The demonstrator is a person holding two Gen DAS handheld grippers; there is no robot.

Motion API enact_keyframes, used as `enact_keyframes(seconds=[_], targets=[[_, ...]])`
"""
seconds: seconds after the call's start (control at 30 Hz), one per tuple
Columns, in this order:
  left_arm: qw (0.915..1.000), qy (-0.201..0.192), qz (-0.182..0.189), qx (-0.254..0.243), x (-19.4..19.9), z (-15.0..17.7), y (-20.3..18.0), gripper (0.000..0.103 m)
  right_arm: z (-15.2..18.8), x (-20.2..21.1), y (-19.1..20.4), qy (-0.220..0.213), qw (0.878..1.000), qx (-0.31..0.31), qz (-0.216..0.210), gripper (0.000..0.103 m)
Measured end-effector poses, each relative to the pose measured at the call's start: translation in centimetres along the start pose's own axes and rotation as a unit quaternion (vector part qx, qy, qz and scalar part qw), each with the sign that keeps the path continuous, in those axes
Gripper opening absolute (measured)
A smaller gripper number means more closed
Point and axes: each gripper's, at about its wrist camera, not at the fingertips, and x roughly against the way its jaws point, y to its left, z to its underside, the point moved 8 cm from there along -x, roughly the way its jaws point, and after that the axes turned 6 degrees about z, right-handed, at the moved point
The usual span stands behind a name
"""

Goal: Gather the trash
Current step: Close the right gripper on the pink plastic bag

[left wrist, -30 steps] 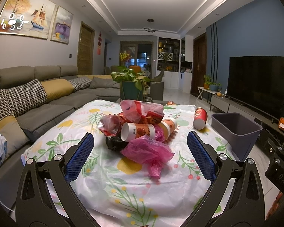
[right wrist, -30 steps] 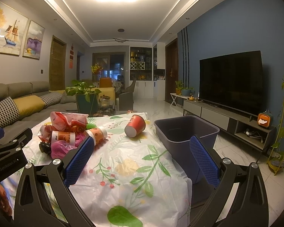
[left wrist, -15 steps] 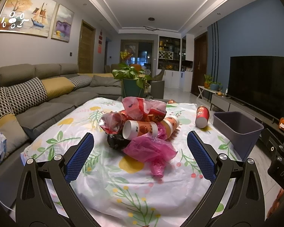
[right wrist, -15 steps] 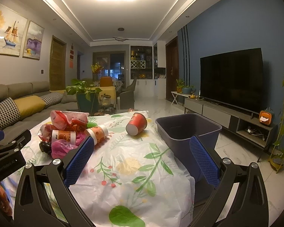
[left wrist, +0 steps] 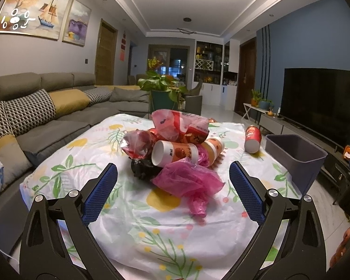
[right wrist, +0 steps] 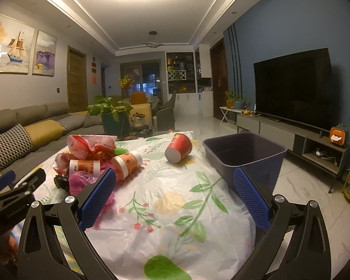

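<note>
Left gripper point(left wrist: 172, 182) stands wide, holding nothing, aimed at the trash pile point(left wrist: 175, 149) at the middle of the desk point(left wrist: 133, 228). Right gripper point(right wrist: 175, 193) is likewise wide and empty, over the desk's near right part. The bin point(right wrist: 245, 150) sits just off the right edge, apparently empty. One red cup point(right wrist: 178, 148) lies on its side apart from the pile, toward the far right corner.

Risks, as judged:
- The pink bag point(left wrist: 189, 182) is thin and crumpled; a pinch may catch only a fold and slip or tear.
- Cups rest on the bags; pulling a bag could roll them off the desk.
- The cloth point(right wrist: 165, 212) is loose and wrinkled; a low close could snag it and drag everything.
- The red cup may roll if nudged.
</note>
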Motion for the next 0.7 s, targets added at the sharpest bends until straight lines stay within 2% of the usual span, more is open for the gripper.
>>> enact_keyframes(seconds=[0.17,0.33,0.43,0.7], targets=[[0.9999,0.006,-0.008,0.014,-1.3,0.8,1.5,0.094,0.9,-1.5,2.1,0.007,1.000,0.015,-0.025,0.097],[0.9991,0.005,-0.036,0.023,-2.3,1.0,3.9,0.094,2.1,-3.4,5.3,0.015,0.997,0.032,-0.064,0.090],[0.9983,0.000,-0.050,0.029,-2.6,1.1,5.2,0.094,3.3,-5.2,7.7,0.036,0.994,0.043,-0.091,0.077],[0.9961,0.003,-0.072,0.051,-3.9,1.6,8.8,0.094,6.0,-9.5,12.9,0.084,0.983,0.051,-0.152,0.062]])
